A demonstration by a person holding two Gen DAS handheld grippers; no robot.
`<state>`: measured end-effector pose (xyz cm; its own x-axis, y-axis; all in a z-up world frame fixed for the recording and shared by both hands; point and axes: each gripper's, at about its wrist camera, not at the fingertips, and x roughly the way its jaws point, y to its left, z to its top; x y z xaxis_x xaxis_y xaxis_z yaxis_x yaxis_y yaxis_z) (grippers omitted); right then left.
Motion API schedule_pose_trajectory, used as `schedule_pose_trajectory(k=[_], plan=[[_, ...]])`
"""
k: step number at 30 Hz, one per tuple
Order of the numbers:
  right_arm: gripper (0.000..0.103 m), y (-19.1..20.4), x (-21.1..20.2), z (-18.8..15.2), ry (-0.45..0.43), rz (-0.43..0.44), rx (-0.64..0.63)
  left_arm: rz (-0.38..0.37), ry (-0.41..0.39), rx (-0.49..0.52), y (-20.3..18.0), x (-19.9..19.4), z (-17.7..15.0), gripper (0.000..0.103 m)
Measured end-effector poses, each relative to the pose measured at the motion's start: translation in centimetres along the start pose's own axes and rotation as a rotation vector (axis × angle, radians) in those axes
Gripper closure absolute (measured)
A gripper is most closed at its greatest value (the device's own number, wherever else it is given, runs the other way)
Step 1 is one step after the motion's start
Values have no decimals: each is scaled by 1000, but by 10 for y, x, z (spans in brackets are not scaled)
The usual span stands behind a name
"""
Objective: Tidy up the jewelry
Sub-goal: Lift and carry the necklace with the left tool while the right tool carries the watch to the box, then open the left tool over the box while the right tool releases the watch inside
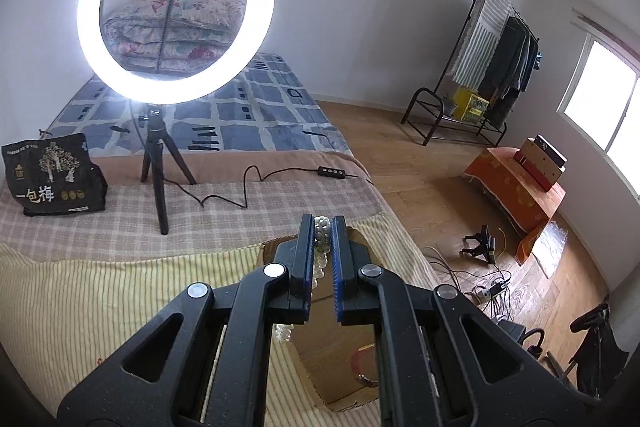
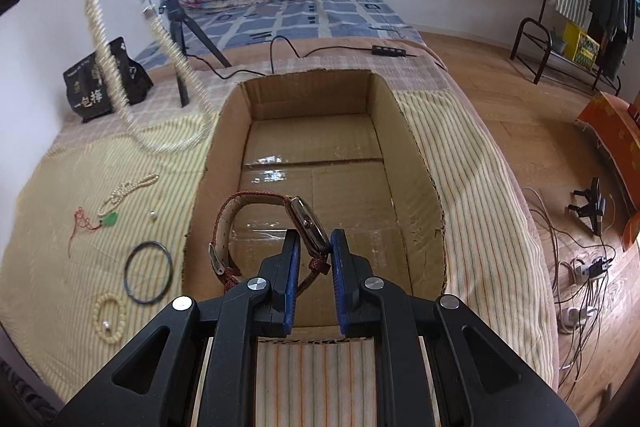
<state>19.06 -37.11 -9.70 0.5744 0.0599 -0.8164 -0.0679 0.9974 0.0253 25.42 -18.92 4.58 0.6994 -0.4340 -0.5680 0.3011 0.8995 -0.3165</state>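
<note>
Held above the open cardboard box (image 2: 424,195) on the bed (image 2: 472,155): a red-strapped wristwatch (image 2: 308,223), pinched by its case in the jaws of the right gripper (image 2: 314,247), apparently for dropping inside. Raised to the left, a long bead necklace (image 2: 176,63) dangling from the closed jaws of the left gripper (image 1: 322,239), low loop trailing beside the box's ragged left rim. Left on the striped blanket: a dark bangle (image 2: 148,272), a bead bracelet (image 2: 109,319) and a green pendant (image 2: 110,219), with the box floor bare and roomy.

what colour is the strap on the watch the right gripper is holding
The watch strap is reddish-brown outside with a pale lining, seen best in the right wrist view.
</note>
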Motion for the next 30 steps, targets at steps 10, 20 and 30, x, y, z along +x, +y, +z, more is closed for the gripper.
schedule_pose_trajectory(k=[10, 20, 30], plan=[[89, -14, 13, 1, 22, -13, 26, -9, 126, 22, -15, 84, 1, 97], [88, -11, 21, 1, 41, 4, 15, 26, 199, 36, -16, 120, -18, 97], [40, 1, 4, 4, -14, -23, -27, 49, 171, 57, -16, 105, -16, 60]])
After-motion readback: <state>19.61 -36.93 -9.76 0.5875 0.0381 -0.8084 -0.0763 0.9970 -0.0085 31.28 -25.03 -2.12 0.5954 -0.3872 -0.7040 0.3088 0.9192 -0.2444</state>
